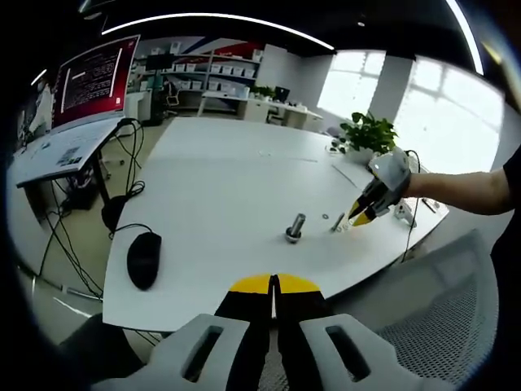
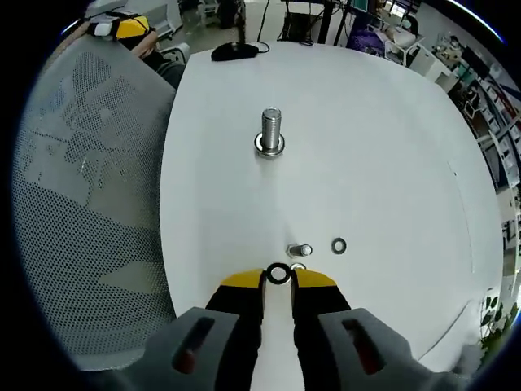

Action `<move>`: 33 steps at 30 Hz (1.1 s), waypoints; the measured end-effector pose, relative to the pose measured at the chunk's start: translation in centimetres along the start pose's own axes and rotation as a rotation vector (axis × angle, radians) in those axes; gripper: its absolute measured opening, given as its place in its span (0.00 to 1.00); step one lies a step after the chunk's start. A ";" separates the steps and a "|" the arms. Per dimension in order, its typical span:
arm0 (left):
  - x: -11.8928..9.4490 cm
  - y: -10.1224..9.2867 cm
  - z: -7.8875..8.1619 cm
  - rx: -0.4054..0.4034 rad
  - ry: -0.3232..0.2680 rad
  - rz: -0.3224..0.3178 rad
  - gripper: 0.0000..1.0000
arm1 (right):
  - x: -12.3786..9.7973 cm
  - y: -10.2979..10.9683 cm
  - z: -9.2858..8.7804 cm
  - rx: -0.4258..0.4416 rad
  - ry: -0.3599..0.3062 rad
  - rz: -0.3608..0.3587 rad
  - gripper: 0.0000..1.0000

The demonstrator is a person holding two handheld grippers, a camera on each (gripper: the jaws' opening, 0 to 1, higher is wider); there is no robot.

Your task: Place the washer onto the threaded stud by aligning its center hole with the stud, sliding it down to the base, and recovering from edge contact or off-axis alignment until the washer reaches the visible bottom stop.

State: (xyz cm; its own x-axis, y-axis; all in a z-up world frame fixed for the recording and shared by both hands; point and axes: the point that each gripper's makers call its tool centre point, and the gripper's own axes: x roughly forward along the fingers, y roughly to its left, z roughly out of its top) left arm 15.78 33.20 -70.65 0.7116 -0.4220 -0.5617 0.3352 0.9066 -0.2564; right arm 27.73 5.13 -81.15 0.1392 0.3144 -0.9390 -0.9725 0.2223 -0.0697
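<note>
Washer (image 2: 278, 274) clamped in right gripper (image 2: 278, 278) jaws; stud (image 2: 270, 132) at 12 o'clock, unthreaded. Left gripper (image 1: 273, 284) jaws together.

The table (image 2: 391, 147) has a smooth, matt white top. The threaded stud (image 2: 270, 130) is shiny bare metal, the washer (image 2: 278, 274) dark metal. The chair back (image 2: 89, 195) is grey woven mesh. The mouse (image 1: 143, 259) is matt black plastic.
</note>
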 end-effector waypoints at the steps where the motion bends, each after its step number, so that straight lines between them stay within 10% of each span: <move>1: 0.0 0.0 0.0 0.000 -0.001 0.000 0.00 | -0.1 -0.1 0.1 -0.003 -0.001 -0.002 0.14; 33: 0.0 0.1 0.1 -0.010 -0.006 0.005 0.00 | 0.7 -2.0 1.4 -0.083 0.035 -0.037 0.14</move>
State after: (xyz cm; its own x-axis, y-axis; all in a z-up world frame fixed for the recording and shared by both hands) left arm 15.84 33.29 -70.63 0.7167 -0.4177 -0.5585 0.3259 0.9086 -0.2613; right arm 29.99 6.21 -81.16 0.1703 0.2742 -0.9465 -0.9790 0.1559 -0.1310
